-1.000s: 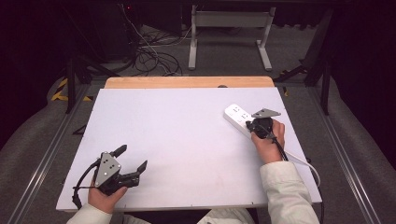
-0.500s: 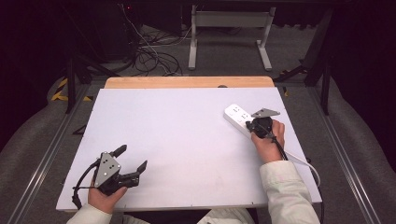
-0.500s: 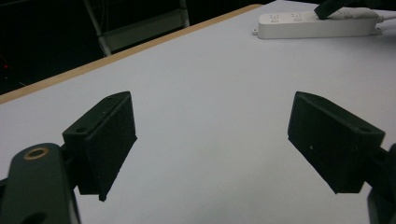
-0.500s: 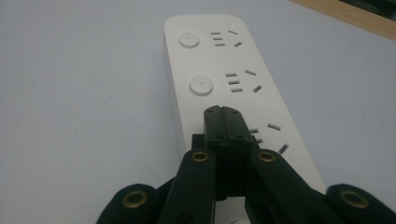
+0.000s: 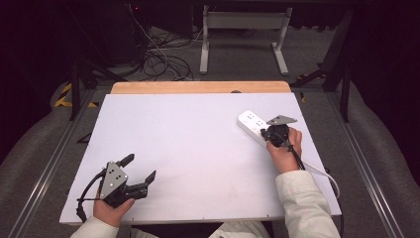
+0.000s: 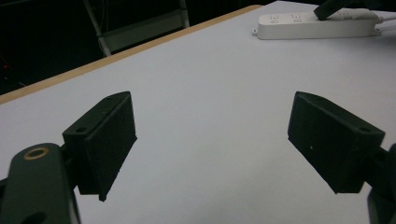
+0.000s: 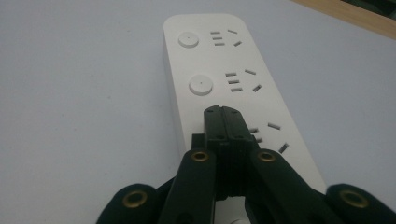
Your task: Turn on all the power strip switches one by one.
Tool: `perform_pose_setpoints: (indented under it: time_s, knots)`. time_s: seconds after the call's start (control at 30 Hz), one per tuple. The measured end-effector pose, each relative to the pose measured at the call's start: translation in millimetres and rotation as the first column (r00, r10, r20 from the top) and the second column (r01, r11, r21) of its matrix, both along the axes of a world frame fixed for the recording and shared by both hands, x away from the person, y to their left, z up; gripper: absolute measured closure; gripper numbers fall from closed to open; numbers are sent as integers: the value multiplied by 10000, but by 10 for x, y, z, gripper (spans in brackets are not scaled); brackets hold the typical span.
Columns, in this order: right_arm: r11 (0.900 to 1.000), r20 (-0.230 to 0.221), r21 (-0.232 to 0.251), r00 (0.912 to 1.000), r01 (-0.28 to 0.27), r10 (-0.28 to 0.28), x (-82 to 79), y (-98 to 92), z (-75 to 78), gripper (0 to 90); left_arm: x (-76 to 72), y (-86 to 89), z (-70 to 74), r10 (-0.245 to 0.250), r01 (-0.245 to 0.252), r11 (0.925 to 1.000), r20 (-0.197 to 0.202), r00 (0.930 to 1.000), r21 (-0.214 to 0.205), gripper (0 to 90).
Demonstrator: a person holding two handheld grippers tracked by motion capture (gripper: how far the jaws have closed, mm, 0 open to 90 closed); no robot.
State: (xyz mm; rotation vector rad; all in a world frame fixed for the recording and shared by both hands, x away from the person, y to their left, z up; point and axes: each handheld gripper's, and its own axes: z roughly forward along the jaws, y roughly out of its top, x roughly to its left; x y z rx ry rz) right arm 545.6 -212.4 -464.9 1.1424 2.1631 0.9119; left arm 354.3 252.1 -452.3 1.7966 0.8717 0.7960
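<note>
Power strip (image 5: 252,126) lies white and flat on the table (image 5: 188,148), directly beneath and ahead of the right tongs (image 5: 270,133), with its far rounded end pointing away from them. In the right gripper view the right tongs (image 7: 223,114) are clenched, the two black jaws pressed flat together with nothing between them, and their joined tips rest over the strip's (image 7: 219,74) top face, about at the third socket group counted from the far end (whether the tips actually press the plastic I cannot tell). Beyond the tips lie two round buttons (image 7: 201,85), each with a cluster of socket slots just to its right. The person's right hand (image 5: 285,148) holds these tongs from behind, a pale sleeve (image 5: 304,203) trailing toward the table's near edge, and the strip's white cord (image 5: 322,171) runs back beside that hand. The left tongs (image 5: 141,167) sit well apart from the strip, near the opposite near corner of the table, held by the left hand (image 5: 111,210). They are released: in the left gripper view the left tongs (image 6: 212,140) stand wide with bare table between them, and the strip (image 6: 317,25) lies far ahead and to the right of them, with the other tongs' black tip resting on it.
</note>
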Motion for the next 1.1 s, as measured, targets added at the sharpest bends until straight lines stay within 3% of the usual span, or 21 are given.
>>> perform_pose_setpoints:
  time_s: [0.33,0.47,0.57,0.77,0.9,1.1]
  knots:
    - [9997,-16,244,9999,101,-101,16,-33,14,900,4,5,0,25,-25,10000,-14,10000,13,157]
    - [9934,270,1147,9996,-6,-25,-8,-120,102,900,18,-1,-7,48,-48,10000,-43,10000,-19,157]
    - [9946,200,1008,9995,-247,228,-5,-116,113,900,19,-7,-6,38,-37,10000,-16,10000,81,157]
    - [9910,27,1329,9999,-153,151,61,-86,114,900,16,-3,-7,57,-56,10000,-22,10000,75,157]
    - [9930,-623,1158,9976,-237,311,172,8,75,900,18,3,-5,44,-44,9999,-1,10000,104,157]
    - [9939,-518,1091,9984,-159,217,278,99,100,900,17,2,-9,21,-21,10000,-36,10000,63,156]
